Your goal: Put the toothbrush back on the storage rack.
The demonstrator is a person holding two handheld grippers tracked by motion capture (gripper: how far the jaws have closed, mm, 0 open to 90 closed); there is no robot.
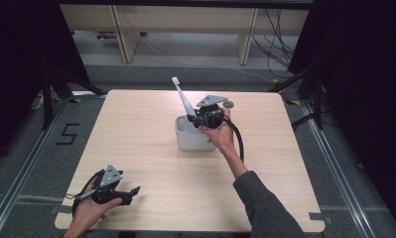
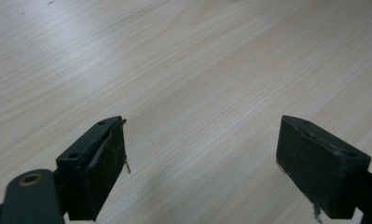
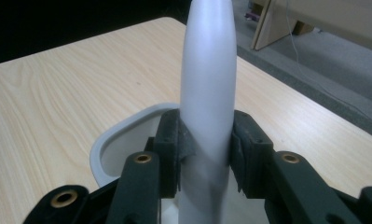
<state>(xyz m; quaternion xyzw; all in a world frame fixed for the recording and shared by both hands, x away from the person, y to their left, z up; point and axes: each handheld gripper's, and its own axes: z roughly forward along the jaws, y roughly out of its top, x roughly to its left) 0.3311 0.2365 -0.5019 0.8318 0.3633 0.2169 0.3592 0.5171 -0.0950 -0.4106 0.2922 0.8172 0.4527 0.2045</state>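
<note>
Right now my right claw (image 1: 194,119) is clamped on the lower handle of the white toothbrush (image 1: 181,96), both pads pressing its sides in the right gripper view (image 3: 207,93). From that claw the brush runs up and away, bristle head highest and leaning a little to the left in the high view, so its long axis is tilted, close to upright but not plumb. The white holder (image 1: 193,136) sits directly below the claw, its rim (image 3: 123,128) opening just under the jaws and the handle's bottom end seeming to dip inside it. I judge the coming move turns on that line: handle straight down into the cup. My left claw (image 1: 131,192) rests well apart near the desk (image 1: 151,163) edge, jaws spread wide and empty.
</note>
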